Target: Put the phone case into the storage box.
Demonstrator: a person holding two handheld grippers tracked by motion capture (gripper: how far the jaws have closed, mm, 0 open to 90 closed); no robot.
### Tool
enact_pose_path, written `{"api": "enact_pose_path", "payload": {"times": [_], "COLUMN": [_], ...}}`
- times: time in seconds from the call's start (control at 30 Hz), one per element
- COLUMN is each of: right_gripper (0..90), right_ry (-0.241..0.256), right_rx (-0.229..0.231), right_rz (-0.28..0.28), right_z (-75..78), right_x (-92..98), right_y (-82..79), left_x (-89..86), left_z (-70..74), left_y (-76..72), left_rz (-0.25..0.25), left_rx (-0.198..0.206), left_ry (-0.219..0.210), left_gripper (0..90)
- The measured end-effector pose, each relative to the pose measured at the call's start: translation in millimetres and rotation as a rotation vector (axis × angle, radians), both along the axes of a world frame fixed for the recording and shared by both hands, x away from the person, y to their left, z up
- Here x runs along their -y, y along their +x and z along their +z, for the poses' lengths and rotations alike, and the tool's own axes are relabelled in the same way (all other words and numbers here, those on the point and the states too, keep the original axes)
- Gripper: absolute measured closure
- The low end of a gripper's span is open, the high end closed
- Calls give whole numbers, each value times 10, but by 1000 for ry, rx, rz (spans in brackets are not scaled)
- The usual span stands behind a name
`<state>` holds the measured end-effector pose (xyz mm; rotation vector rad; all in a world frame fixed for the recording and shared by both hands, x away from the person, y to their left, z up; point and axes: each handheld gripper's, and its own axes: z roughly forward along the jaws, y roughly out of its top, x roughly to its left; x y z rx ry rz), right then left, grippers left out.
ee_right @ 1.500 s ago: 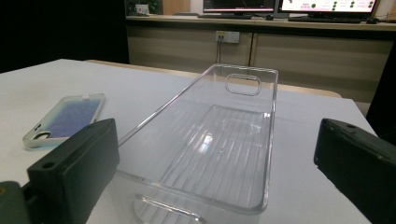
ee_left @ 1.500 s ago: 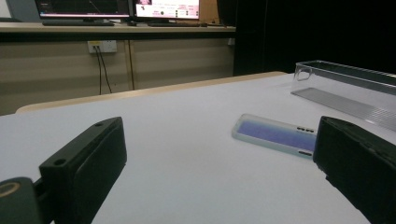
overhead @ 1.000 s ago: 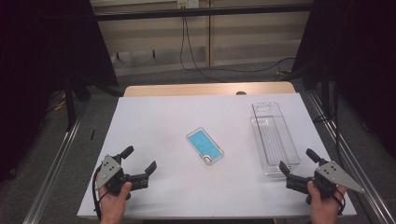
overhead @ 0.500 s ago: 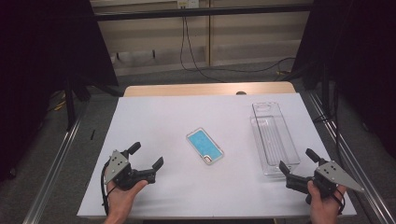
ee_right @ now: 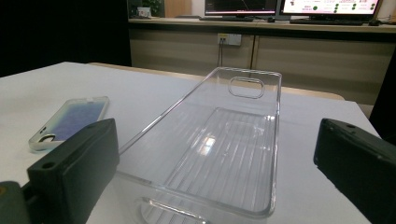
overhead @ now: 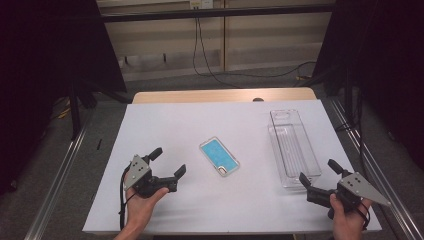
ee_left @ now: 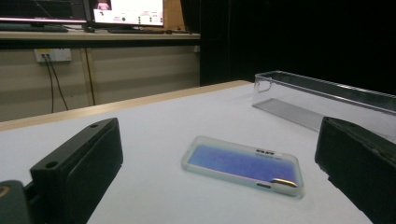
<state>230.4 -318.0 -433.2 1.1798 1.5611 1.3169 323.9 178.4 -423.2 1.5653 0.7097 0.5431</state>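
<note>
On the white bench (overhead: 165, 125), one phone case (overhead: 219, 156) and one clear tray (overhead: 294, 147) are being kept well apart, the case lying flat mid-bench, the tray near the right edge. Two grippers are being held low at the near edge: left gripper (overhead: 167, 162) and right gripper (overhead: 320, 172), fingers apart, bare surface all around.

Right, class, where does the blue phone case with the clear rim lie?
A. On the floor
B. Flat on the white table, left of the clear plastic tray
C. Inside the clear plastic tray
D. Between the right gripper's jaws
B: the blue phone case with the clear rim lies flat on the white table, apart from the empty clear plastic tray to its right.
</note>
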Motion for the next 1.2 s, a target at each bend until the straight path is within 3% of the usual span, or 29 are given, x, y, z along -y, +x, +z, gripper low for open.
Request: {"api": "enact_pose_path", "payload": {"times": [0.23, 0.63, 0.73, 0.9, 1.0, 1.2], "right_gripper": [0, 0, 0, 0, 0, 0], "right_ry": [0, 1, 1, -1, -2, -2], "right_rx": [1, 0, 0, -1, 0, 3], "right_rz": [0, 0, 1, 4, 4, 3], "right_z": [3, 2, 1, 2, 4, 6], "right_x": [1, 2, 1, -4, -3, 2], "right_y": [-2, -3, -3, -2, -3, -5], "left_x": [96, 322, 345, 392, 442, 526], "left_z": [39, 52, 83, 102, 139, 144], "left_y": [37, 88, 121, 170, 206, 260], "left_rz": [-27, -86, -120, -119, -123, -139], "left_rx": [4, 17, 31, 20, 39, 38], "left_ry": [-11, 13, -6, -9, 1, 7], "left_gripper": [11, 12, 4, 2, 2, 8]}}
